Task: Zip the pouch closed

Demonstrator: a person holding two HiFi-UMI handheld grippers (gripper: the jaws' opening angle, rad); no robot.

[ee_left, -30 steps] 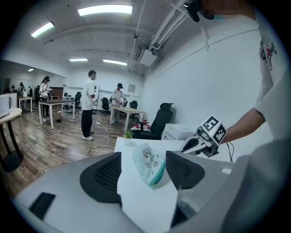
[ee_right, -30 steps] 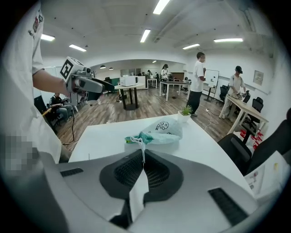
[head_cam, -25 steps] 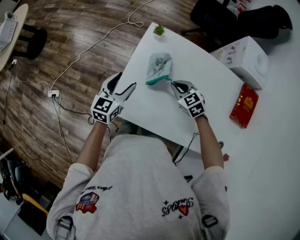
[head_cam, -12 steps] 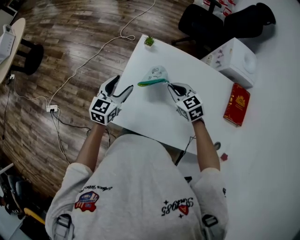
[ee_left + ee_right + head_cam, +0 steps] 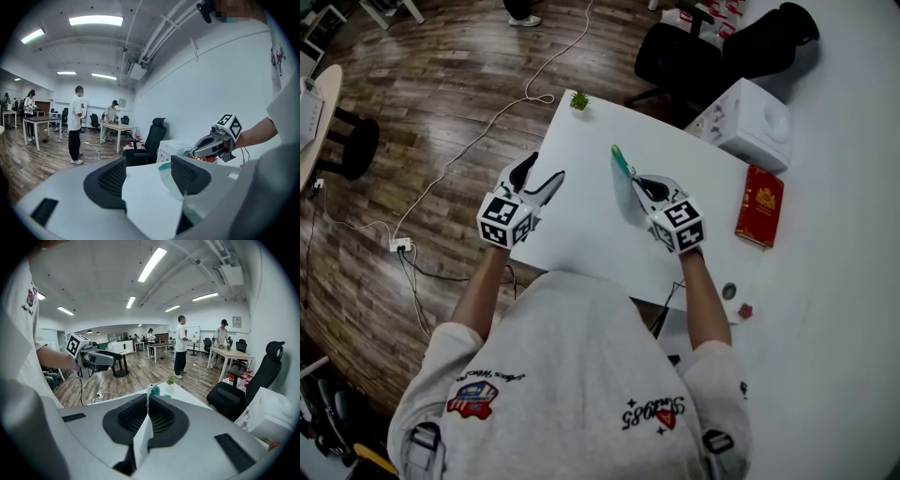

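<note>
teal marks the zip edge point(image 5: 619, 157) of the pouch point(image 5: 623, 178), held edge-on over the white bench point(image 5: 581, 234) in the head view and pinched in your right claw point(image 5: 639, 187). its long axis runs from that claw toward the far bench edge, zip end farthest. your left claw point(image 5: 546, 169) stands apart, empty.

left gripper view: the pouch point(image 5: 168, 180) lies beyond the parted jaws. approach the zip end squarely; the pull itself is too small to make out.

right gripper view: the jaws are clamped on the thin pouch wall point(image 5: 142, 439). keep it taut while the other claw pulls.

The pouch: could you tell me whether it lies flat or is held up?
Held up: the right gripper, jaws shut, pinches the pouch, which stands on edge above the table.
</note>
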